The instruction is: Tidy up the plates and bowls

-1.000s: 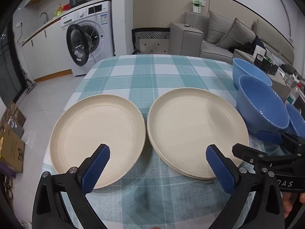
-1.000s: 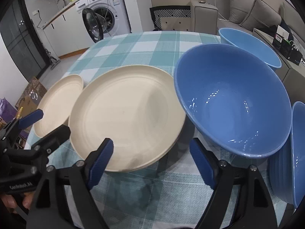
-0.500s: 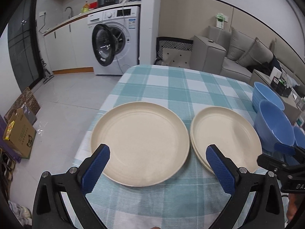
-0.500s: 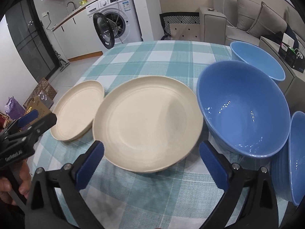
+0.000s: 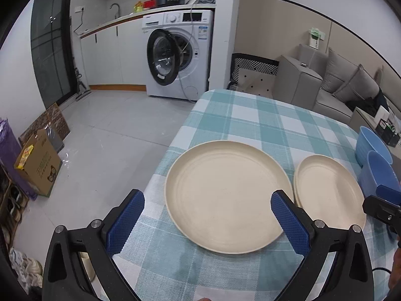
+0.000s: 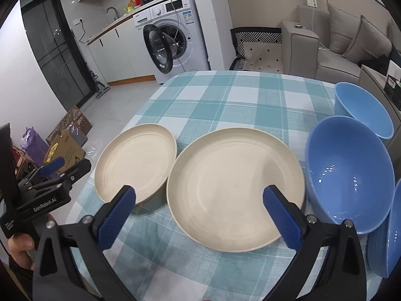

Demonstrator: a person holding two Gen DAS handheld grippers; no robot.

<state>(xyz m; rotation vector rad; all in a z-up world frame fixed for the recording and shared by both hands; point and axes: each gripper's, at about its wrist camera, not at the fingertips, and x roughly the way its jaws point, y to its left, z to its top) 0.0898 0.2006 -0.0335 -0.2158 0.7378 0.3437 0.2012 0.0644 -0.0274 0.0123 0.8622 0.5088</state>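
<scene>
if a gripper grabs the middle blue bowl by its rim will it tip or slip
Probably stiff: the blue bowl holds a crisp rim. Its glossy inside suggests it may slip. It already leans on its neighbour, so it could tip.

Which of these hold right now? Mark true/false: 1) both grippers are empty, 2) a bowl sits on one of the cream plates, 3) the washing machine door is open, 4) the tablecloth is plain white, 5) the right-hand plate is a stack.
1) True. The left gripper and the right gripper are both open with nothing between the pads.
2) False. The blue bowls stand on the tablecloth beside the plates; the left plate and the right plate are bare.
3) True. The washing machine door hangs open.
4) False. The cloth is teal and white checked.
5) True. A second rim shows under the right plate in the left wrist view.
</scene>
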